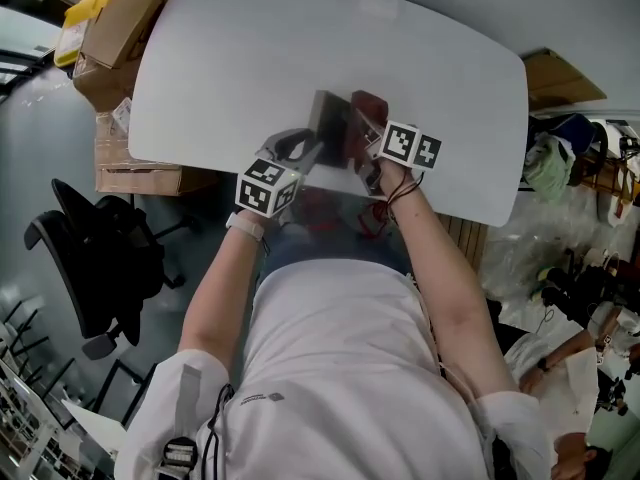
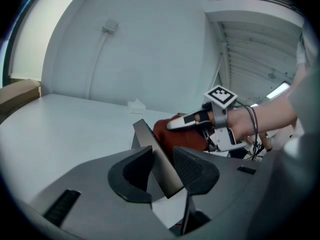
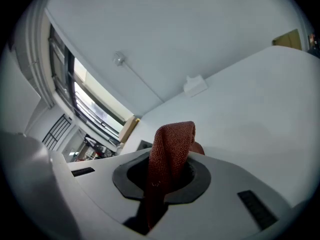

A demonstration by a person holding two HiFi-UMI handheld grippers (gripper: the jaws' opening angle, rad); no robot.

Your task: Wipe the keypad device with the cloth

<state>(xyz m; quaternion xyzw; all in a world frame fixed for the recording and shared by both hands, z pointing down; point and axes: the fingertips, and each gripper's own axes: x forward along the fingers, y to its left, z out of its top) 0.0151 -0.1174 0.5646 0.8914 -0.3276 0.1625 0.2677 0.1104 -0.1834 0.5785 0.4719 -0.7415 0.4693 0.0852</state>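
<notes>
Gripping the keypad device (image 2: 159,162) edge-on between its closed jaws, the left gripper (image 2: 163,170) held it tilted above the table (image 1: 300,48). Just right of it, the right gripper (image 3: 166,178) pinched the red cloth (image 3: 170,144), which seemingly touched the device's far face (wiping apparently under way, extent unclear).
</notes>
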